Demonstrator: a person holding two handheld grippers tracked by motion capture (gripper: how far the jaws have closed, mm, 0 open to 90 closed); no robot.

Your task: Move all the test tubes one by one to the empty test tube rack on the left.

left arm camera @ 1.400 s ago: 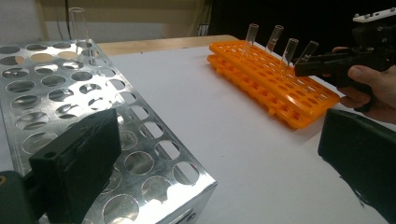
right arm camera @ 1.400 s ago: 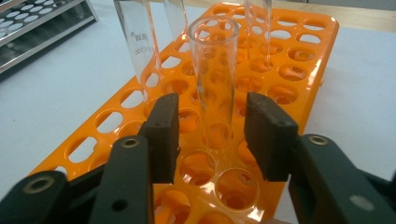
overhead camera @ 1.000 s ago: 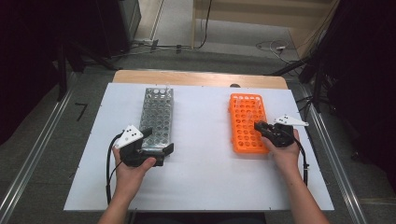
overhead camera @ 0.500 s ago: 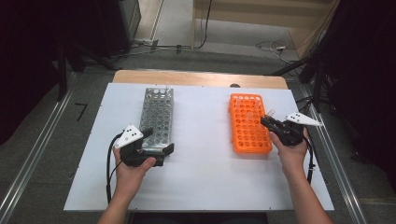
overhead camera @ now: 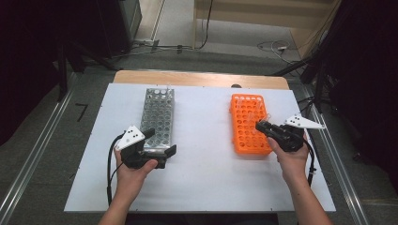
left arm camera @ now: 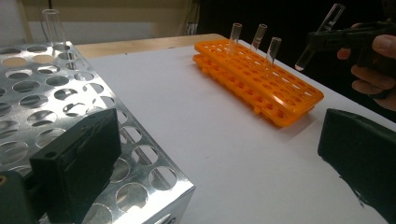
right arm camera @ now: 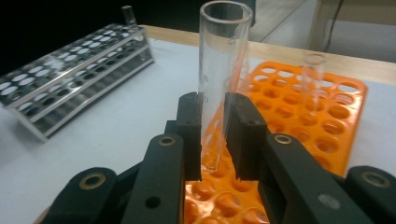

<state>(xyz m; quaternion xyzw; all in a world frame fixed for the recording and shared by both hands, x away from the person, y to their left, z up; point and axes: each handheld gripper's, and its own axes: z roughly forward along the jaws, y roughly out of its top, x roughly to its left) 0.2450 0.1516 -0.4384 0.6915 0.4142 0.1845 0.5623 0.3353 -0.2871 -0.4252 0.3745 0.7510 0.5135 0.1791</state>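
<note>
Right tongs (right arm camera: 212, 140) lift a glass tube (right arm camera: 219, 70) clear of the orange rack (overhead camera: 248, 124).

Clamped on the tube, they have risen since a second ago, off the rack's 3 o'clock edge; likely bound for the metal rack (overhead camera: 157, 119). Left tongs (overhead camera: 157, 150) gape wide around that rack's 6 o'clock end, unmoved. No legible writing anywhere.

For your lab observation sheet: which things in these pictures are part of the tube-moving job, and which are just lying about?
Part of the job:
- glass test tube, clamped in the right gripper
- orange rack with three tubes
- metal rack, straddled by the left gripper

Lying about:
- cables on the floor
- wooden board behind the white sheet
</note>
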